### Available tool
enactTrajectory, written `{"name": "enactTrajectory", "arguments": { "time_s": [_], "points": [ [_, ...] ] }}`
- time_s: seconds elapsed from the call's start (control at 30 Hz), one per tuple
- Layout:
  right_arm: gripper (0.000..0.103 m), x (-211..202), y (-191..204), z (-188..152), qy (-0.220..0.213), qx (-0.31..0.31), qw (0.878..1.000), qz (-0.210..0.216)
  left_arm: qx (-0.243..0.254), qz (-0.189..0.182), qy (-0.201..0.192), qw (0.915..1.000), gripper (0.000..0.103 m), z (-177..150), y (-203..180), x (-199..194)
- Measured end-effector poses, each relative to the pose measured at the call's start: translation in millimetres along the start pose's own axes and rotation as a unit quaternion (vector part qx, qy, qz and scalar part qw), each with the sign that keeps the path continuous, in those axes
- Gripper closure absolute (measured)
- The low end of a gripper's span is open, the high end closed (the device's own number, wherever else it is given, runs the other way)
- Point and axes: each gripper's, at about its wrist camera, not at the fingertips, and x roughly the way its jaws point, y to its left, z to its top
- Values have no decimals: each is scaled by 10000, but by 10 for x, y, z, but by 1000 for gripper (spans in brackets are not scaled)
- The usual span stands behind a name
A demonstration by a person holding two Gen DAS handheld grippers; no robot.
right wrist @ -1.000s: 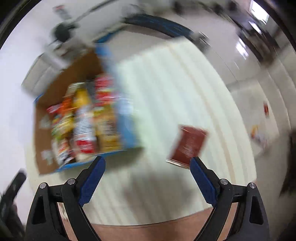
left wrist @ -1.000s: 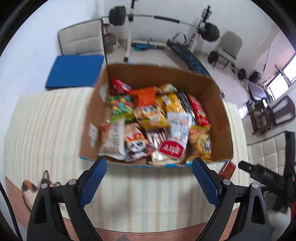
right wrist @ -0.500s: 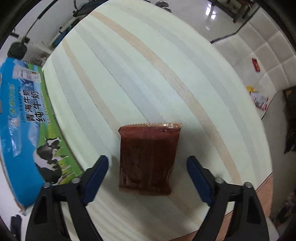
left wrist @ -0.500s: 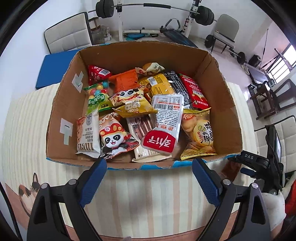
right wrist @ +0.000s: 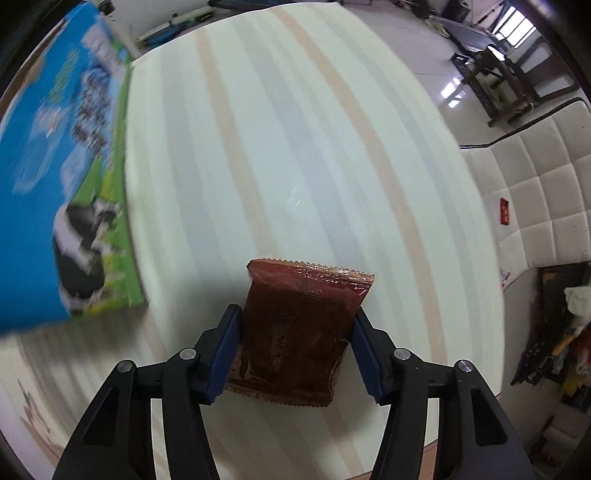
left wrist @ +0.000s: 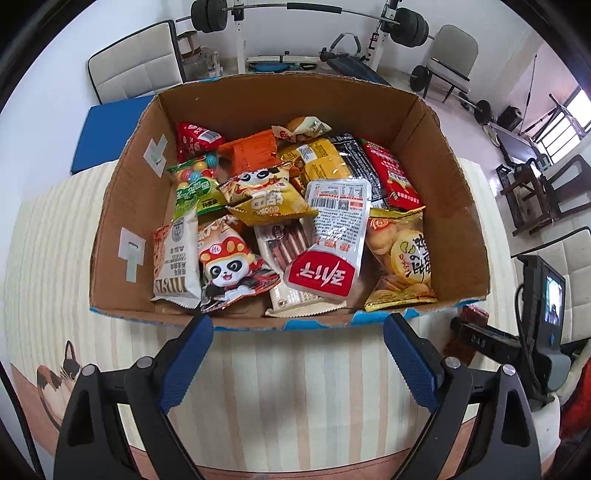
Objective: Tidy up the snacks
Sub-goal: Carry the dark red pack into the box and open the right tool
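Note:
A cardboard box (left wrist: 122, 221) full of several snack packets stands on the striped table; a red-and-white packet (left wrist: 328, 254) and a panda packet (left wrist: 229, 269) lie near its front wall. My left gripper (left wrist: 297, 325) hovers open just before that wall, with nothing between its fingers. A brown snack packet (right wrist: 295, 325) lies flat on the table to the right of the box's blue printed side (right wrist: 55, 147). My right gripper (right wrist: 295, 332) points straight down over it, jaws closing, both pads touching the packet's side edges. The left wrist view shows that gripper (left wrist: 476, 341) and the packet (left wrist: 474, 317) past the box's right corner.
The striped tablecloth (right wrist: 295, 147) runs to a rounded edge at the right and near side. A white padded chair (right wrist: 535, 184) stands beyond that edge. Behind the box are another white chair (left wrist: 136, 70), a blue mat (left wrist: 103, 136) and a barbell rack (left wrist: 314, 22).
My right gripper has come down over the brown packet and its jaws have narrowed from wide apart onto the packet's sides. The left gripper has sunk closer to the box and stayed open.

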Motion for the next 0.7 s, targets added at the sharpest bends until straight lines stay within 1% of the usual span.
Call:
{"name": "enactTrajectory", "arguments": {
  "time_s": [0.1, 0.2, 0.27, 0.37, 0.43, 0.57, 0.63, 0.7],
  "points": [
    [43, -113, 9, -116, -73, -35, 9998, 191, 11, -35, -43, 10000, 8, -80, 39, -37],
    [43, -337, 22, -275, -199, -6, 9984, 538, 2, -98, -18, 10000, 8, -169, 88, -98],
    [43, -567, 40, -367, -357, -4, 9963, 782, -25, -136, -54, 9999, 1, -198, 118, -155],
    [43, -875, 67, -461, -583, -73, 9925, 1075, -128, -221, -153, 9996, 1, -210, 185, -287],
    [43, -1159, 145, -494, -766, -183, 9886, 1285, -194, -315, -223, 9991, 1, -182, 224, -391],
    [43, -1587, 349, -419, -1018, -467, 9814, 1562, -300, -358, -399, 9981, 1, -52, 292, -588],
    [43, -1799, 527, -343, -1123, -672, 9765, 1711, -299, -303, -504, 9978, 1, 43, 319, -676],
    [43, -1937, 738, -246, -1193, -857, 9734, 1760, -253, -258, -559, 9978, 1, 120, 339, -699]
  ]
}}
